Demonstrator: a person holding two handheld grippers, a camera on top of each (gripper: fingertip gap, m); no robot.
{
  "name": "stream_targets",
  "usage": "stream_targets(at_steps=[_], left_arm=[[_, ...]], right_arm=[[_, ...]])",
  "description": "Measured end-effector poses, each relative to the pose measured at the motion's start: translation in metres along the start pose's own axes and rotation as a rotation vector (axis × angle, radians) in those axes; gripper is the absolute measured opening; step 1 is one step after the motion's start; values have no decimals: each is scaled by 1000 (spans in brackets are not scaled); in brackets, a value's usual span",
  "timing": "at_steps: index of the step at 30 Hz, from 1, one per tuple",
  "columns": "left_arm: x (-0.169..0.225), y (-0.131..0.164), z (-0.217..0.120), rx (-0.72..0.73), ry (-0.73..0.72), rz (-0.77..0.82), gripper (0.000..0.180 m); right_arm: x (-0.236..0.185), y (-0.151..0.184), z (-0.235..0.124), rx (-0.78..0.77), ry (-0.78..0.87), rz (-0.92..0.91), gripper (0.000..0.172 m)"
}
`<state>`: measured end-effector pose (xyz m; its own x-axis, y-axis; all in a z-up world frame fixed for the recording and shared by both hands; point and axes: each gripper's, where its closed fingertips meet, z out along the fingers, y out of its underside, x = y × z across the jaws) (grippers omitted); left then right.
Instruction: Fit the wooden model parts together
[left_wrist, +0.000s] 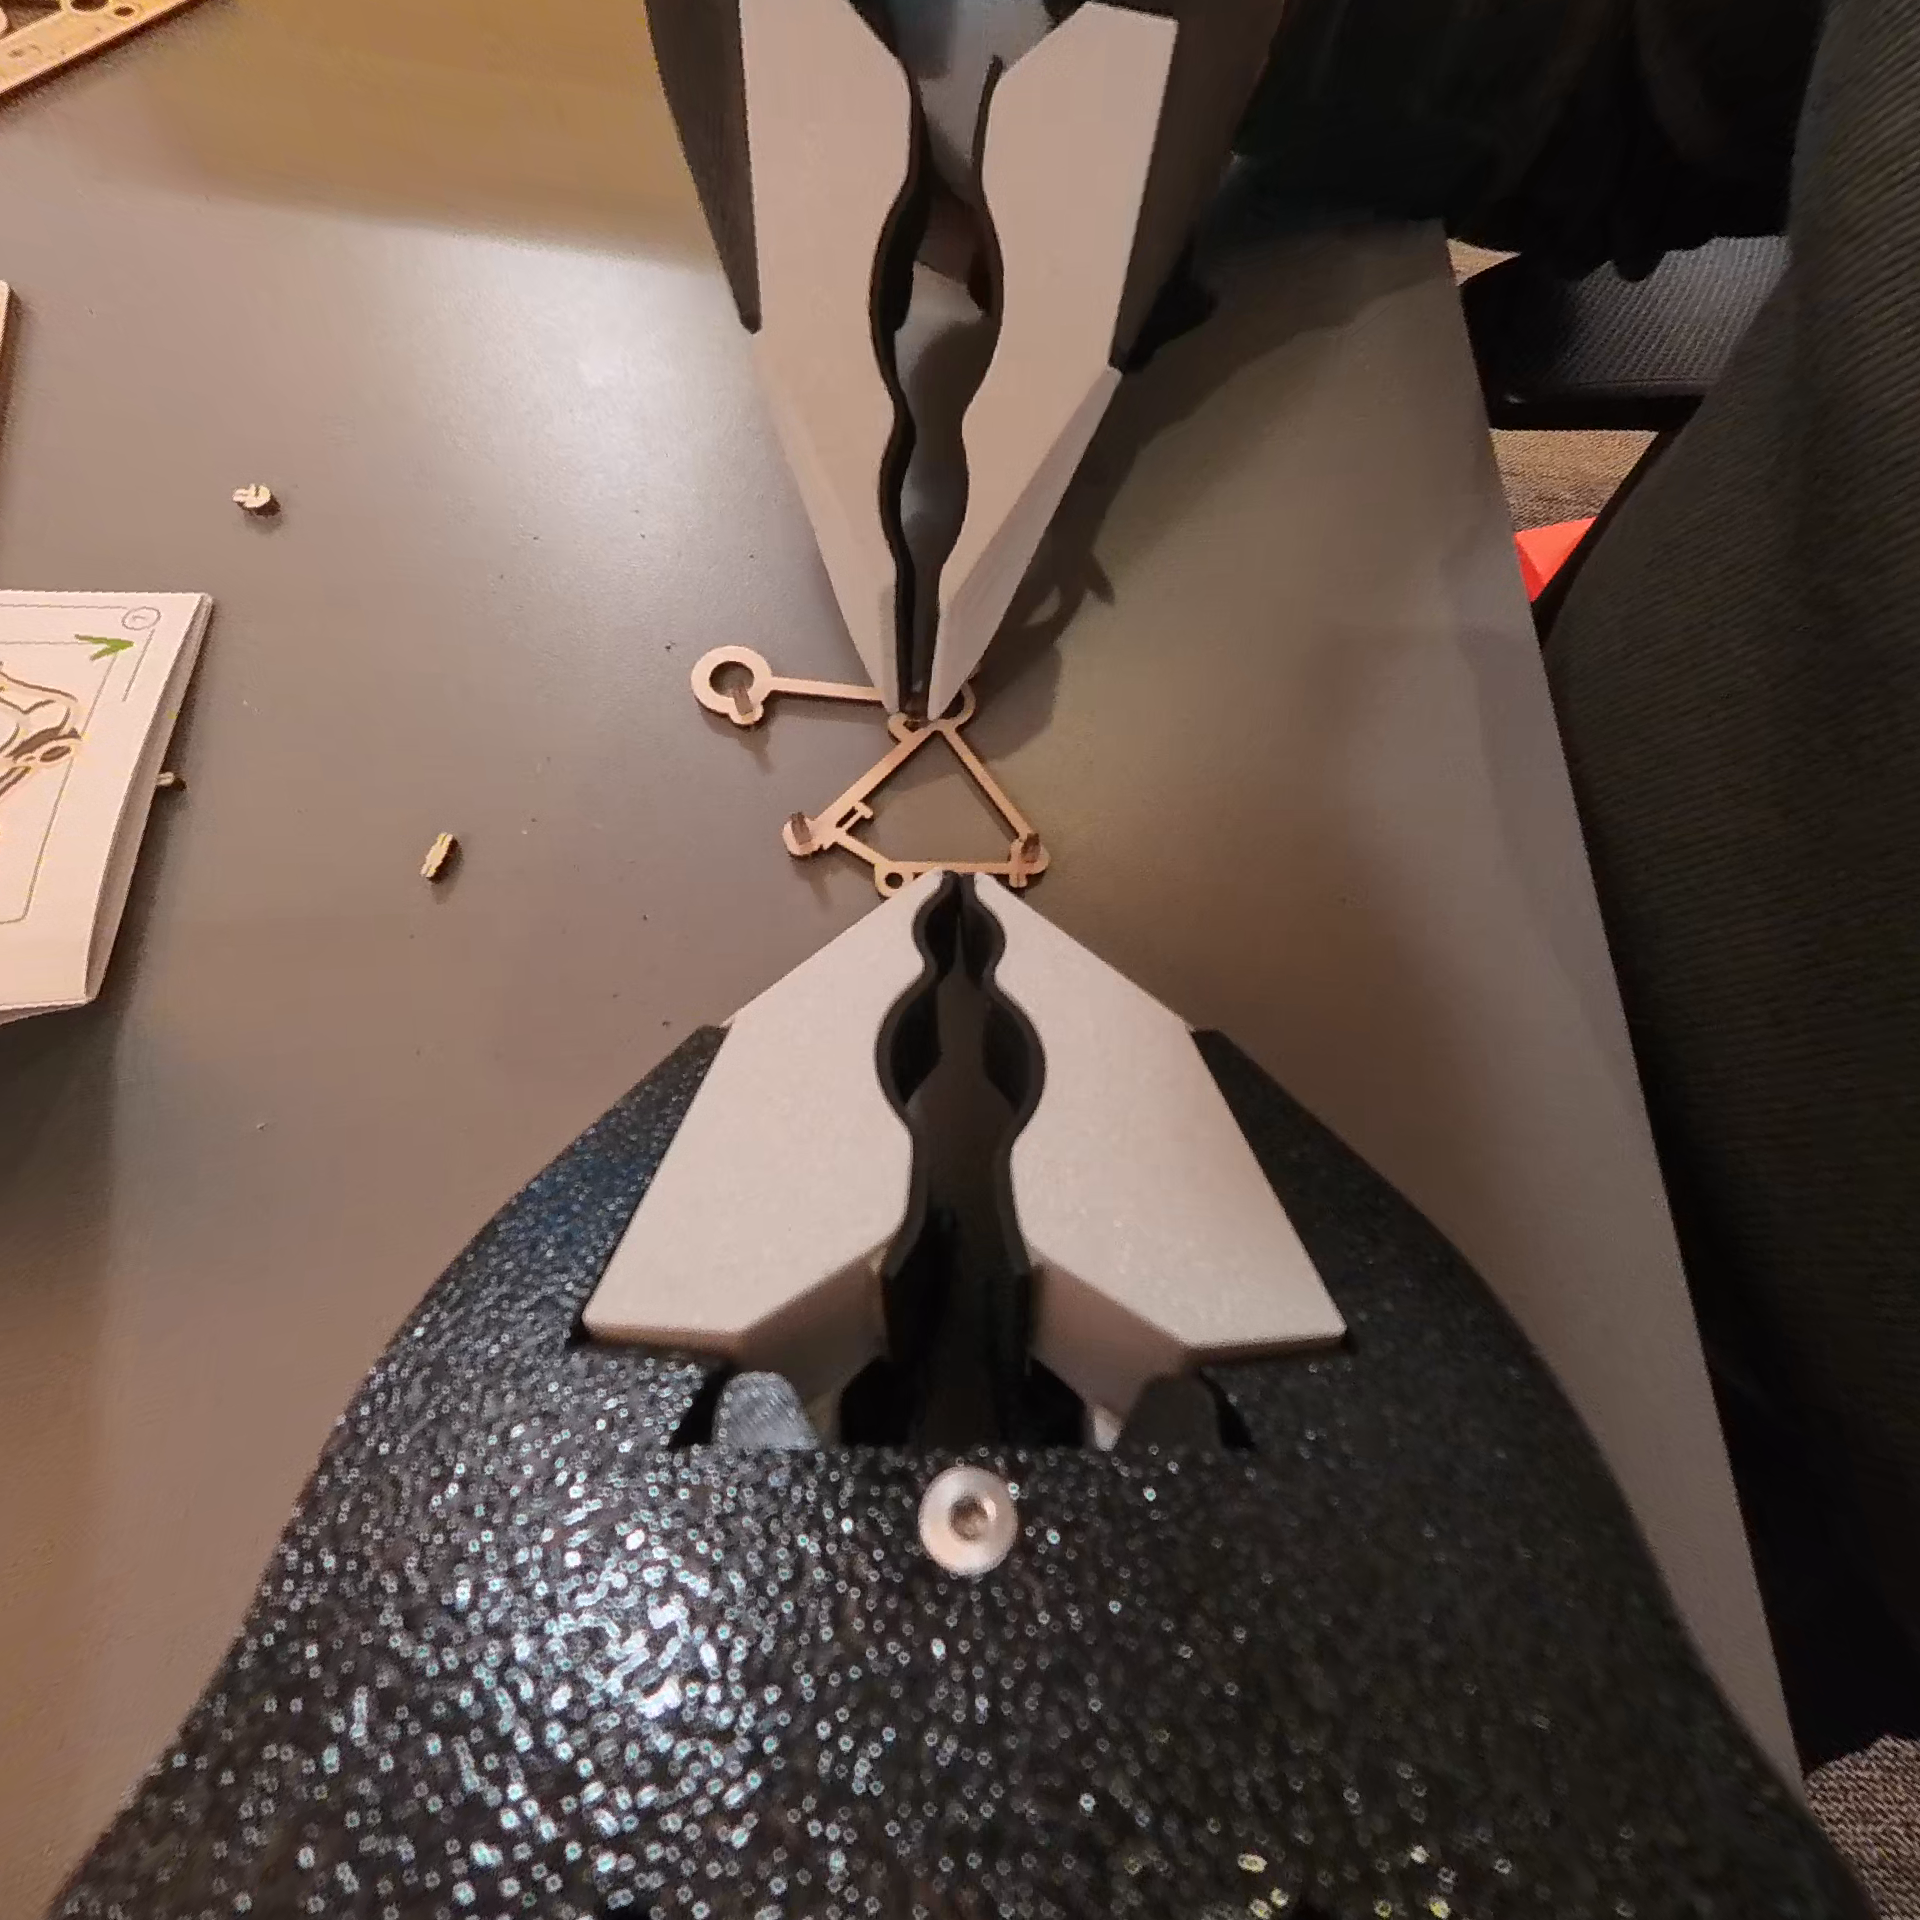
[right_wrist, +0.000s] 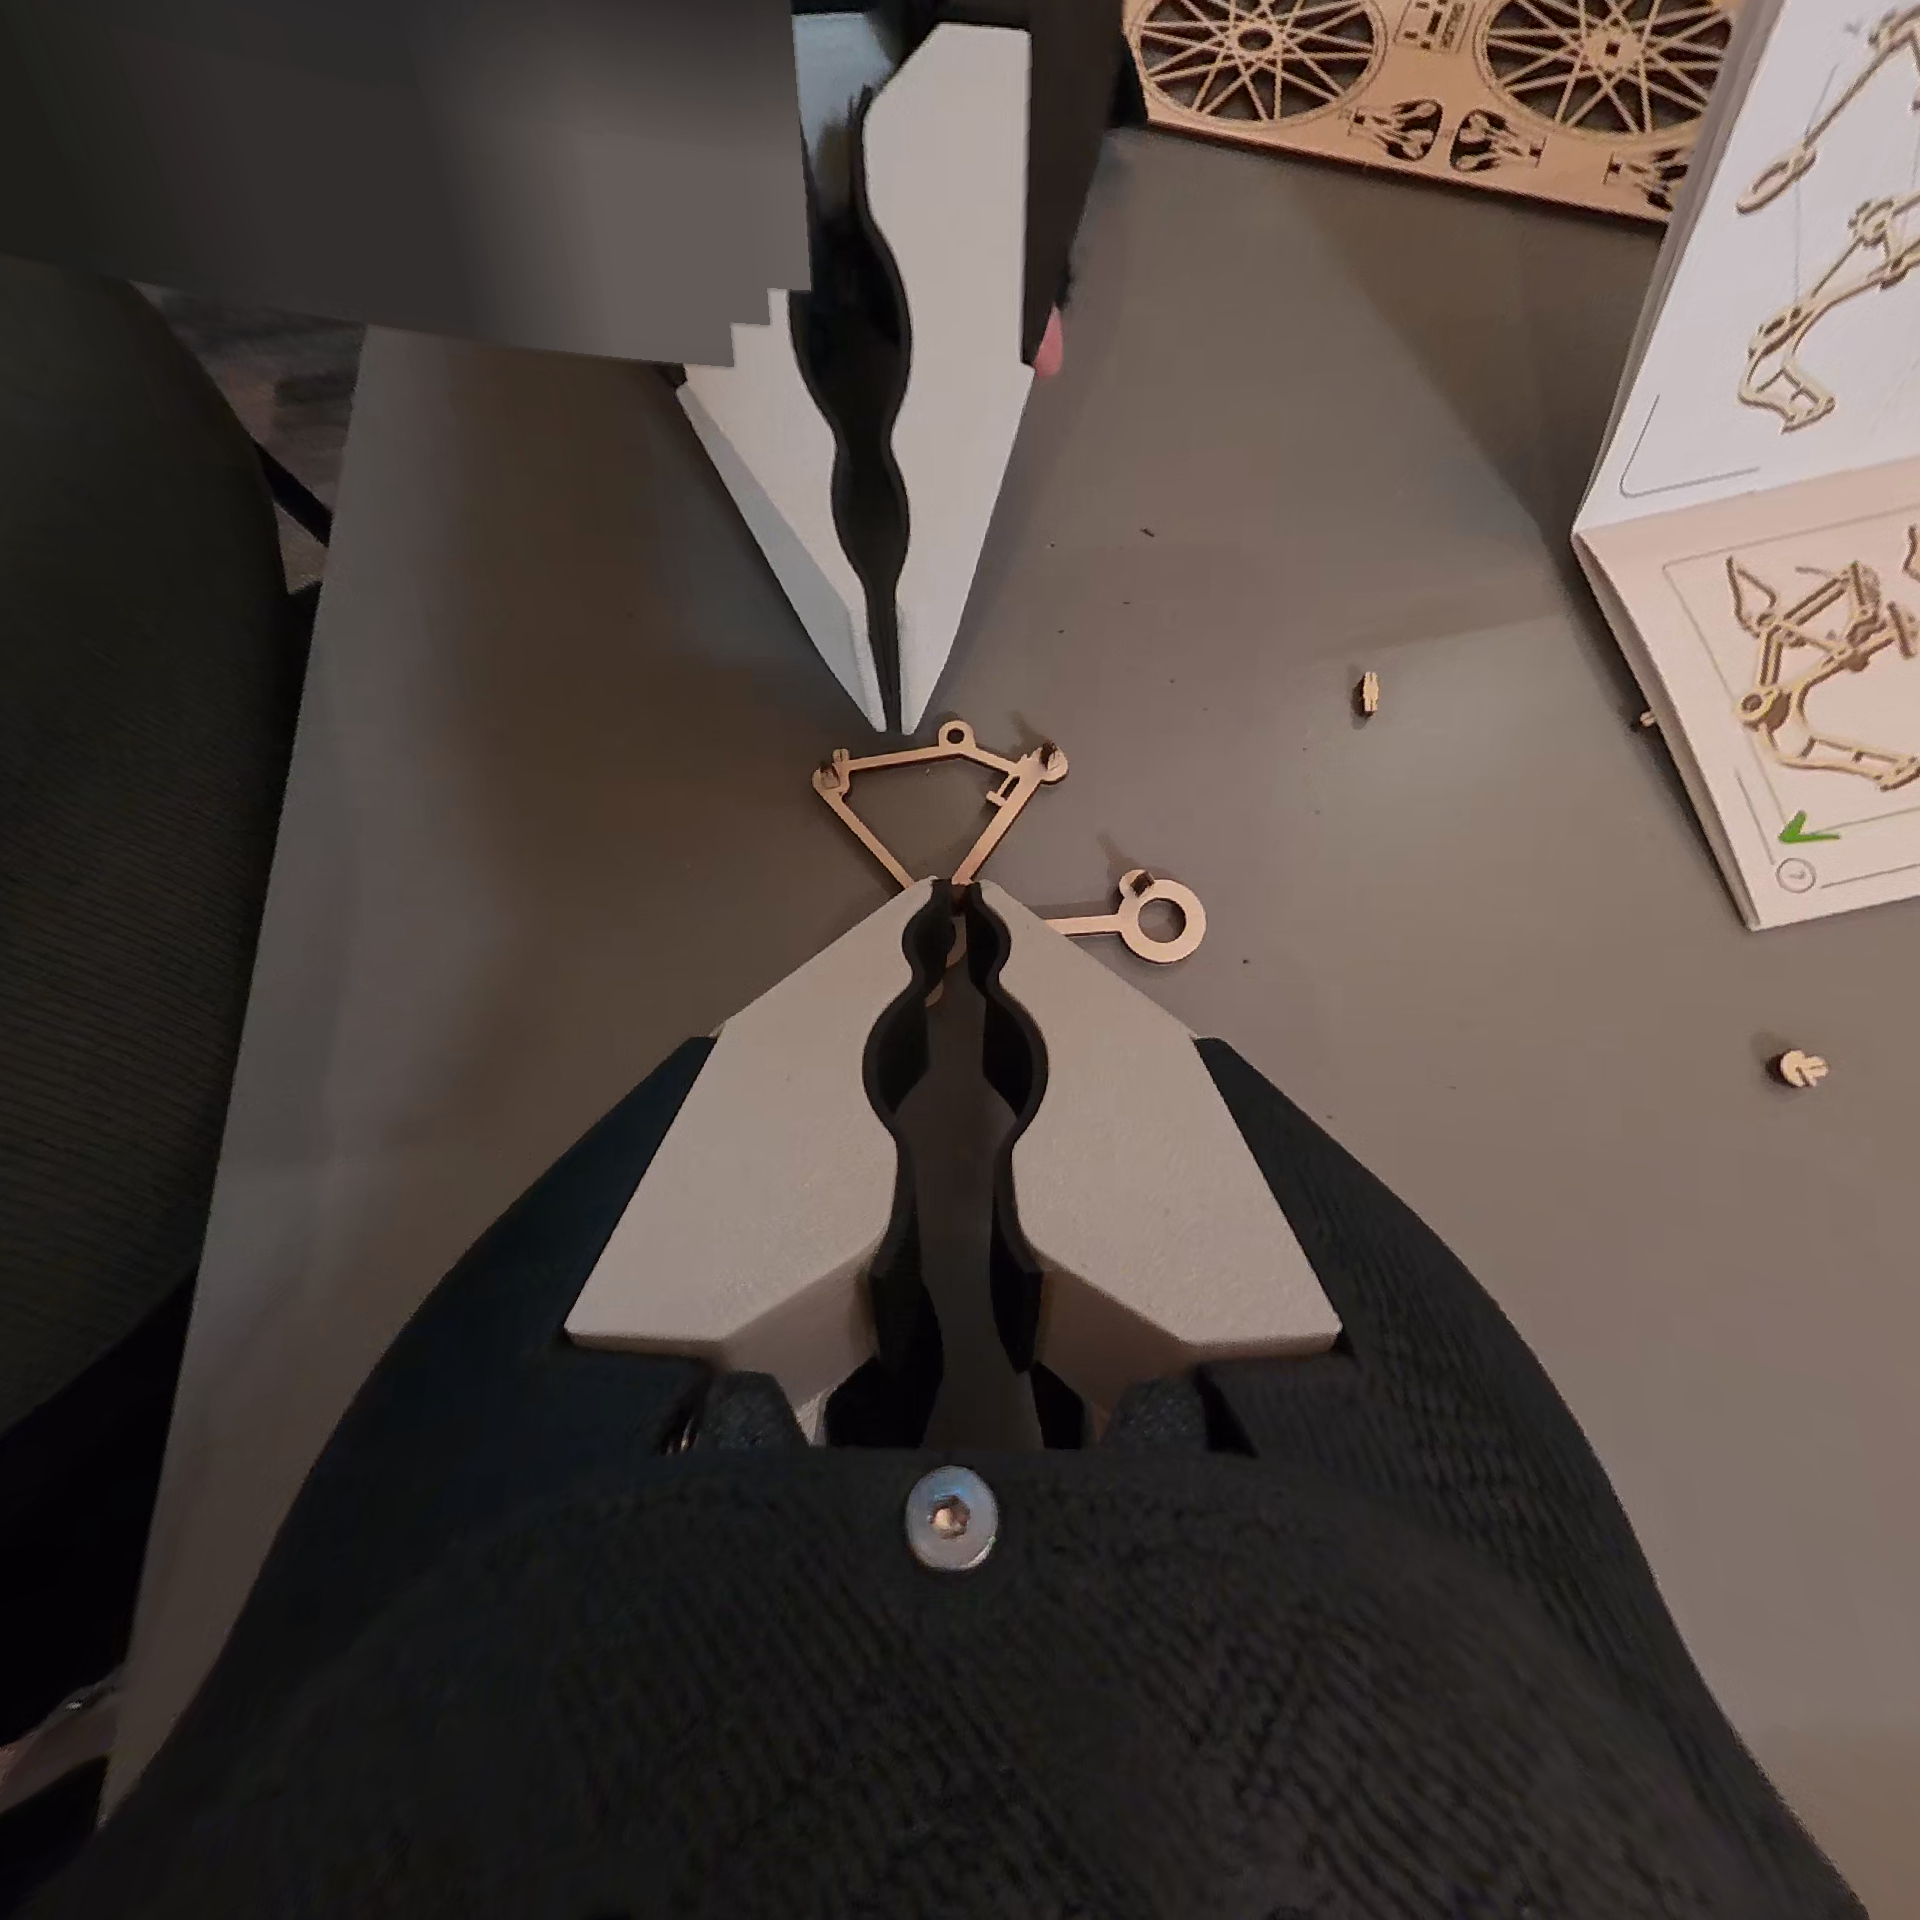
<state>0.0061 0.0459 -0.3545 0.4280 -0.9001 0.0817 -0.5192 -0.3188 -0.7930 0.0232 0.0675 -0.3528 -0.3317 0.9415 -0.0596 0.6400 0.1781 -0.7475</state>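
A thin wooden triangular frame (left_wrist: 920, 805) lies flat on the grey table (left_wrist: 468, 416), with small pegs standing up at two of its corners. At its third corner it overlaps the end of a wooden ring-ended arm (left_wrist: 774, 694), which stretches away toward 9 o'clock in the left wrist view and also lies flat.

The right tongs (right_wrist: 951, 885) point down at that joint corner. Their tips are closed to a slit directly over the overlap, and something small and wood-coloured shows at the tips, but whether they pinch it or just press on it cannot be told.

The left tongs (left_wrist: 954, 881) sit at the frame's opposite edge, at 6 o'clock of the triangle in their own view, beside a small eyelet in that edge. Their tips are closed together with nothing between them; whether they touch the frame is not clear.

Farther out on the table, toward 9 o'clock in the left view, lie a loose wooden peg (left_wrist: 441, 856) and a small round-headed wooden piece (left_wrist: 255, 500). An instruction booklet (left_wrist: 73, 790) rests beyond them, and a laser-cut wooden sheet (right_wrist: 1423, 94) of spoked wheels lies at 1 o'clock in the right view.
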Motion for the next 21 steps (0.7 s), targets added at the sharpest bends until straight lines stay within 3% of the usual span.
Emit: stream_targets(at_steps=[21], left_arm=[[0, 0, 0, 0, 5, -2, 0]], right_arm=[[-2, -1, 2, 18, -19, 21, 1]])
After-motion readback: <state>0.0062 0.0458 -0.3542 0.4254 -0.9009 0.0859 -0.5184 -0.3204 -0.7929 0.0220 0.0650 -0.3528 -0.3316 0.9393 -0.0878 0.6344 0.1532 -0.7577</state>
